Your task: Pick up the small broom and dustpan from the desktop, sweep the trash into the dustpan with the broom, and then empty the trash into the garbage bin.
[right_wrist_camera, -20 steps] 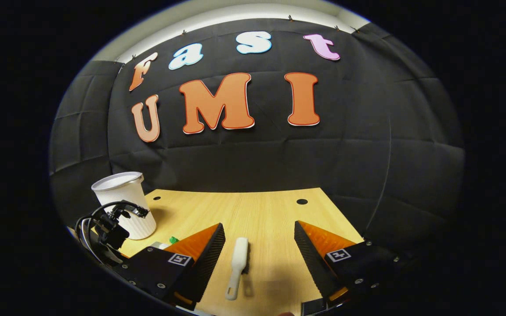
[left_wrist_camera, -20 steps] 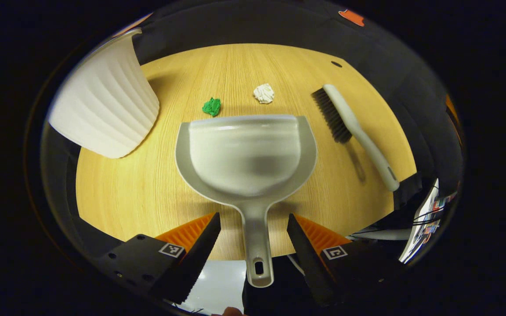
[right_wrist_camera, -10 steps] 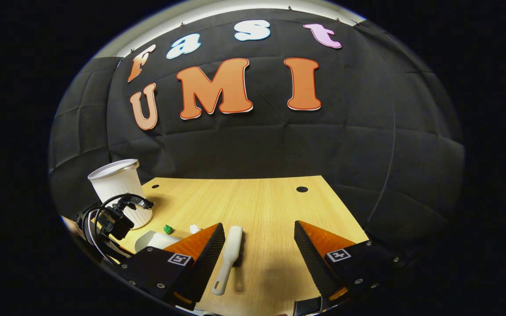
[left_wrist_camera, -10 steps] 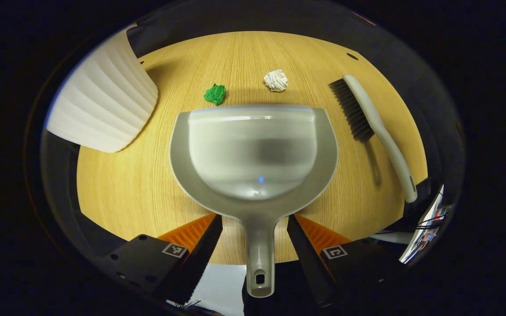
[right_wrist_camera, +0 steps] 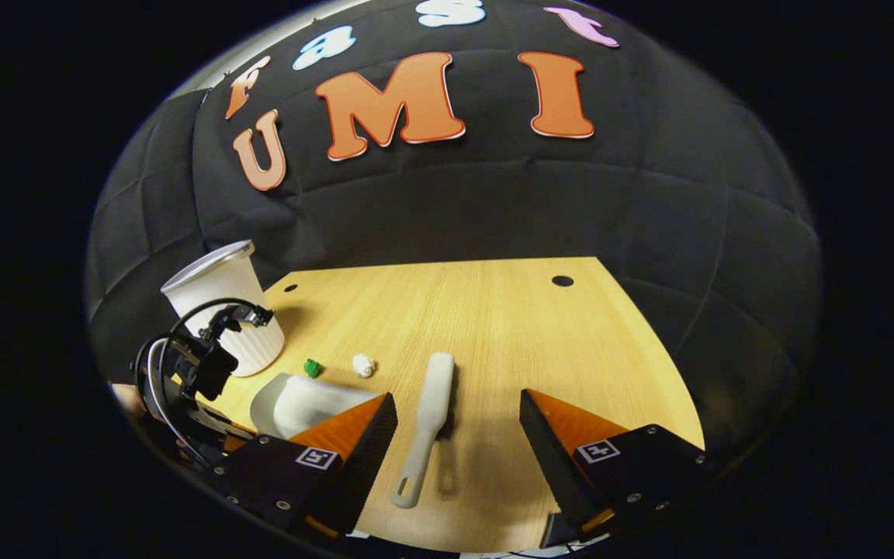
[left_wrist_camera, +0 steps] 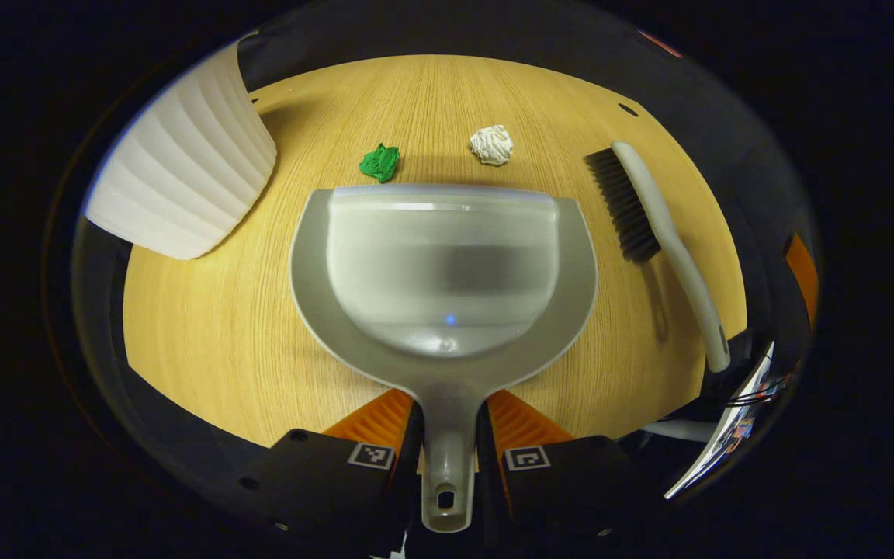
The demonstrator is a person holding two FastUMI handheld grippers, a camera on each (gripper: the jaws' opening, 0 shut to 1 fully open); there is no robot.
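While left gripper (left_wrist_camera: 447, 435) clamps dustpan (left_wrist_camera: 444, 264) handle | right gripper (right_wrist_camera: 459, 435) wide, broom (right_wrist_camera: 427, 423) between

this is a staged recording booth, not a lived-in room. ahead of the right tool a black quilted cloth wall (right_wrist_camera: 493, 202) closes off the back and sides of a pale wooden desk (right_wrist_camera: 509, 326) with round cable holes. a strip of light room wall (right_wrist_camera: 261, 46) shows above the cloth. loose cables (left_wrist_camera: 750, 392) hang off the desk's near right corner beside the left tool.
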